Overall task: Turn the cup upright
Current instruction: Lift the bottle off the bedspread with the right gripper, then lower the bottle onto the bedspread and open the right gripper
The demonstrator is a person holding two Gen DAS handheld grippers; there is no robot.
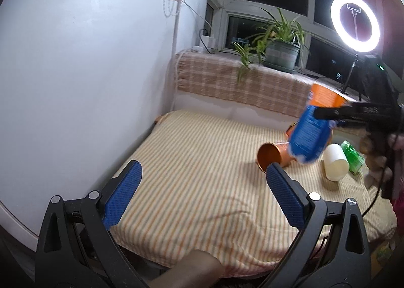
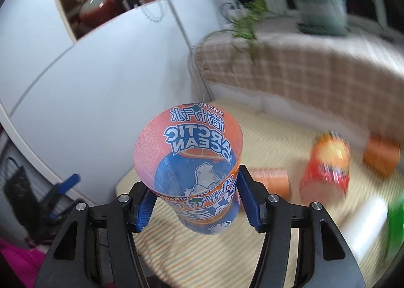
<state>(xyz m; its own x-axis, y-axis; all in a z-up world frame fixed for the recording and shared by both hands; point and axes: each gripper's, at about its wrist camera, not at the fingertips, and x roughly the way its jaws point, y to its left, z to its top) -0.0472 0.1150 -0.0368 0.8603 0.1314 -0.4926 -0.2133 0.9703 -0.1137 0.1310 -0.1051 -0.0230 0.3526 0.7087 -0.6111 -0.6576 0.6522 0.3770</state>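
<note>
- A copper tumbler [image 1: 274,155] is lying on its side on the striped mattress [image 1: 202,161], its mouth turned toward the left gripper [image 1: 203,193], just past that gripper's right fingertip.
- A white cup [image 1: 335,161] is resting mouth-down just beside a green packet [image 1: 352,156]; in the right wrist view a red container [image 2: 327,164] and two orange cups [image 2: 271,182] are being blurred by motion.
- The mattress is being bounded on the left by a white cabinet [image 1: 88,73] and at the back by a checked-cloth ledge [image 1: 240,86] carrying a potted spider plant [image 1: 280,43]; a lit ring light [image 1: 355,23] is standing at the far right.
- Open striped surface is being left free between the cabinet and the tumbler.
- The Arctic Ocean paper cup [image 2: 188,164] is being gripped by the right gripper [image 2: 194,202], blue pads [image 2: 248,202] pressed against both sides of its wall; it is being held in the air above the mattress, tilted, its open mouth turned away from the right wrist camera.
- The left gripper is being held wide apart with nothing between its pads.
</note>
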